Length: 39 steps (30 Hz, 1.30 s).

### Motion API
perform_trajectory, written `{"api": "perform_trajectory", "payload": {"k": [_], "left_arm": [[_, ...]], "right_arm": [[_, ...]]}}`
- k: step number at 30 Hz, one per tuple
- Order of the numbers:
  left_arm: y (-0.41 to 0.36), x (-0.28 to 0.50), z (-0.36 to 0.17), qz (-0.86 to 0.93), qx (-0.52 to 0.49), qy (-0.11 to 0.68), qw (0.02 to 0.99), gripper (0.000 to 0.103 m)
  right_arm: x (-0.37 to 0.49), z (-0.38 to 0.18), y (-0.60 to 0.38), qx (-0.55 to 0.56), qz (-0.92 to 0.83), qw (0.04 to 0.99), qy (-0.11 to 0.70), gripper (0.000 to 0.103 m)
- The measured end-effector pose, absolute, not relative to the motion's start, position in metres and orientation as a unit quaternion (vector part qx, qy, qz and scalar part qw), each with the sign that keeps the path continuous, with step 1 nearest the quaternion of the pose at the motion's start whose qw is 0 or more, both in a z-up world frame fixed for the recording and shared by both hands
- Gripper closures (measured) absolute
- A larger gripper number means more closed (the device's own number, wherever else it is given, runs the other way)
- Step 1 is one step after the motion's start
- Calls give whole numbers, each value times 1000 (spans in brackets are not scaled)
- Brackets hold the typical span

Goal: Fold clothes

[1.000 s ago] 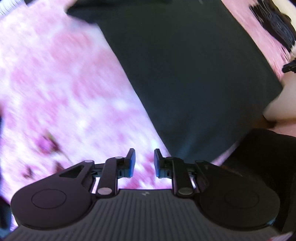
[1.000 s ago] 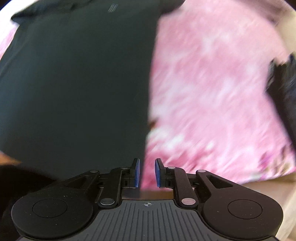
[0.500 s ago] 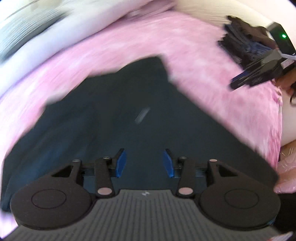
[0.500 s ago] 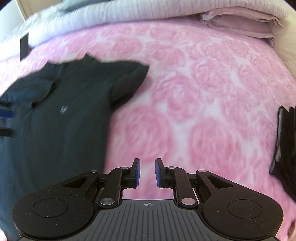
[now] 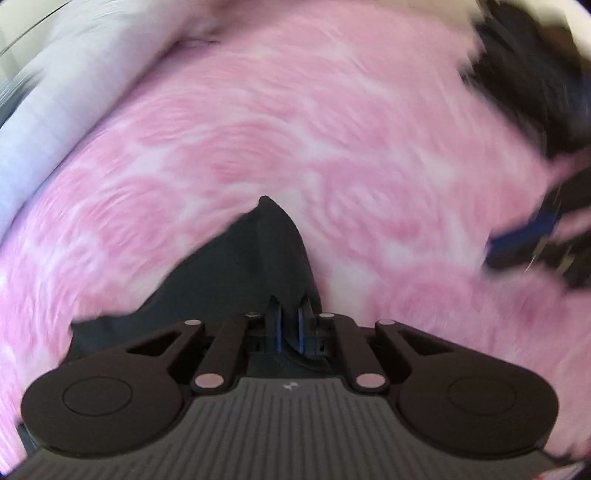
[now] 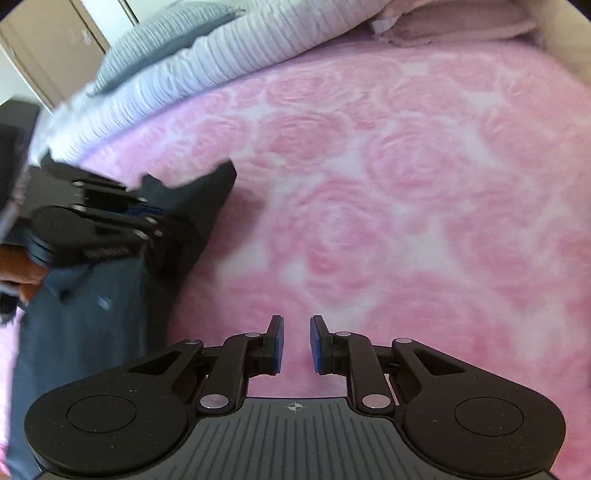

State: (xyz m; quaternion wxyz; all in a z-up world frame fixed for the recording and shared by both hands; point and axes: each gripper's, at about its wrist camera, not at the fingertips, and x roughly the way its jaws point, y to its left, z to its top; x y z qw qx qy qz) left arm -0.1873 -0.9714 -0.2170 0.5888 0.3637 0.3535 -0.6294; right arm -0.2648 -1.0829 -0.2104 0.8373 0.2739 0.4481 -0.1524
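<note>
A dark T-shirt [image 6: 85,314] lies on a pink rose-patterned bedspread [image 6: 388,184]. In the left wrist view my left gripper [image 5: 288,317] is shut on a raised fold of the shirt [image 5: 251,266] near its sleeve. In the right wrist view the left gripper [image 6: 147,212] shows at the far left, pinching the shirt by the sleeve [image 6: 210,188]. My right gripper [image 6: 295,343] is open and empty above the bare bedspread, to the right of the shirt. It appears blurred at the right of the left wrist view [image 5: 517,240].
White and grey ribbed bedding [image 6: 192,70] and a pink pillow [image 6: 450,22] lie along the far edge of the bed. A dark pile of clothes [image 5: 535,77] sits at the bed's right side. A wardrobe door [image 6: 44,48] stands behind.
My left gripper has gone from open over the shirt to shut on a fold near the sleeve and lifts it. My right gripper has stayed open and moved off the shirt over the bedspread.
</note>
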Motion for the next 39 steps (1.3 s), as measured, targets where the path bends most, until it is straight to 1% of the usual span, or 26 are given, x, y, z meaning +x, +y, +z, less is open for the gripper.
{"api": "perform_trajectory", "payload": {"k": [4,7,10,15,17,21,22,23,24,25,29,34,35,36,37,38,39], "left_arm": [[-933,-138,-198,-636,281,389,604,97],[-905,-109,-195,-628,260,401,614,98],[-878,-91,-193,-614,265,402,625,98],[-836,-67,-207,-587,265,417,641,98],[-824,-62,-215,-583,260,421,644,98],[-810,-56,-224,-588,250,420,645,98],[-808,-54,-226,-590,248,418,645,98],[-807,-53,-226,-591,247,417,645,98],[-807,-53,-226,-593,247,416,644,98],[-807,-54,-225,-594,247,414,644,98],[-806,-54,-223,-600,248,409,641,98],[-805,-54,-220,-607,249,402,639,98],[-805,-54,-219,-608,250,401,638,98],[-805,-54,-219,-610,250,399,638,98],[-805,-55,-218,-611,249,399,637,98],[-806,-57,-215,-613,247,398,637,98],[-807,-59,-212,-614,244,396,638,98]], "right_arm": [[-233,-221,-1066,318,-81,845,422,86],[-206,-228,-1043,321,-31,848,421,86],[-184,-232,-1018,329,10,844,423,86],[-177,-230,-972,269,35,847,457,86],[-180,-231,-954,229,32,851,471,86],[-181,-234,-928,210,45,853,477,86],[-181,-233,-922,204,44,854,476,80],[-180,-232,-917,198,43,856,476,68],[-180,-231,-913,199,45,856,475,46],[-180,-228,-909,198,47,856,475,40],[-187,-222,-894,156,11,867,473,40],[-180,-236,-918,198,-35,860,469,41],[-178,-239,-922,203,-41,859,467,42],[-176,-238,-925,201,-41,859,468,61],[-175,-237,-927,200,-39,860,469,88],[-173,-236,-929,198,-38,860,469,93],[-176,-229,-932,196,-37,865,461,101]]}}
